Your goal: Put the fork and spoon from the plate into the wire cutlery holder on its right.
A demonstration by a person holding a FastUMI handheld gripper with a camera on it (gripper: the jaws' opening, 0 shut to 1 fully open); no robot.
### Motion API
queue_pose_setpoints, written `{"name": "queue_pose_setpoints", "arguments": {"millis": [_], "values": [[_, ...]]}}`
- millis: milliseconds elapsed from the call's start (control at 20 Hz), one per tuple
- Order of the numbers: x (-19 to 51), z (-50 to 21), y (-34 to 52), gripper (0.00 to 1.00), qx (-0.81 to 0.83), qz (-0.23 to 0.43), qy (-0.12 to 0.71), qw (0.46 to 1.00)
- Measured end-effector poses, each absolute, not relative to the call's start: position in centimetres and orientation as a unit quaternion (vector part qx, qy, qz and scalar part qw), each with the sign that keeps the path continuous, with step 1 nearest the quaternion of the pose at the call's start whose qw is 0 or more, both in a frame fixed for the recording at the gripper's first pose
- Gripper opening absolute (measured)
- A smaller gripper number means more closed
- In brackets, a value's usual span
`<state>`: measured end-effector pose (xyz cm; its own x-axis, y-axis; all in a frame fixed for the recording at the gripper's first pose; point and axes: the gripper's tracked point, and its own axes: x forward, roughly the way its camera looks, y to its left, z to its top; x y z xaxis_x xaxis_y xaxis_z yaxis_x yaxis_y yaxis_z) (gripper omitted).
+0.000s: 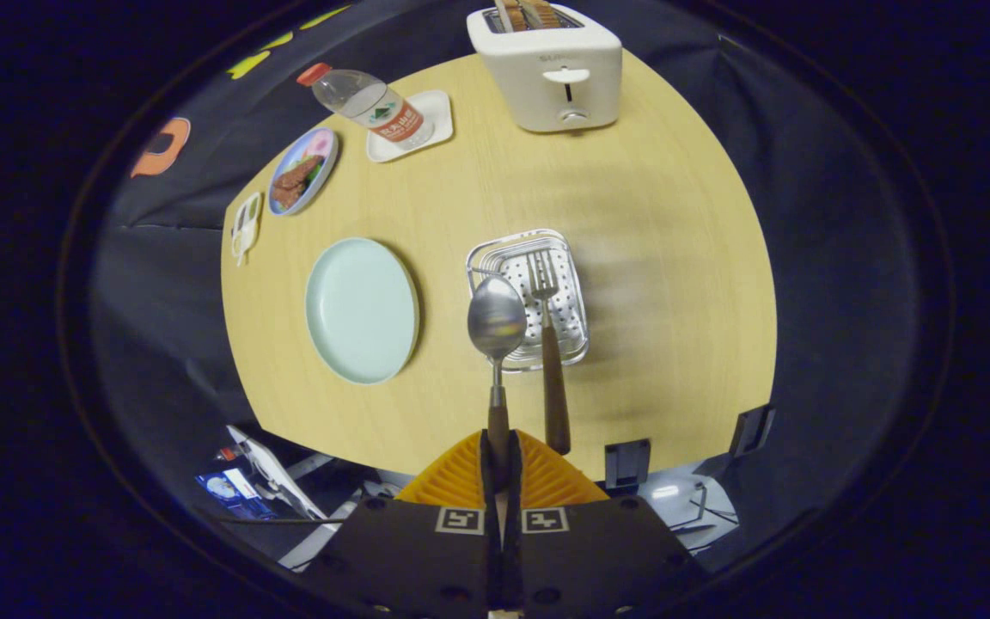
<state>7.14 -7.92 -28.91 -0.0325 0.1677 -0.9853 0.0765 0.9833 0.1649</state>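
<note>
Already you are about halfway: the fork (pixel 549 344) rests with its tines in the wire cutlery holder (pixel 528 297) just ahead of your fingers, its handle sticking out toward you, and the plate (pixel 362 309) off to the left is bare. Your gripper (pixel 500 460) is clamped on the spoon (pixel 497 331) (by its handle end), bowl hanging over the holder's near left corner. Only the spoon's drop remains.
</note>
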Motion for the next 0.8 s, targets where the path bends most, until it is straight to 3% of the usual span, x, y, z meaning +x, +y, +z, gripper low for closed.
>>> {"name": "queue_pose_setpoints", "arguments": {"millis": [400,650,700,800], "values": [[8.0,-28.9,-7.8,0.05,0.032,0.016,0.758,0.651],[9.5,-28.8,-7.7,0.04,0.011,-0.004,0.743,0.669],[9.6,-29.0,-7.6,0.1,0.005,-0.005,0.738,0.675],[10.4,-28.8,-7.3,0.1,-0.006,-0.002,0.72,0.694]]}}
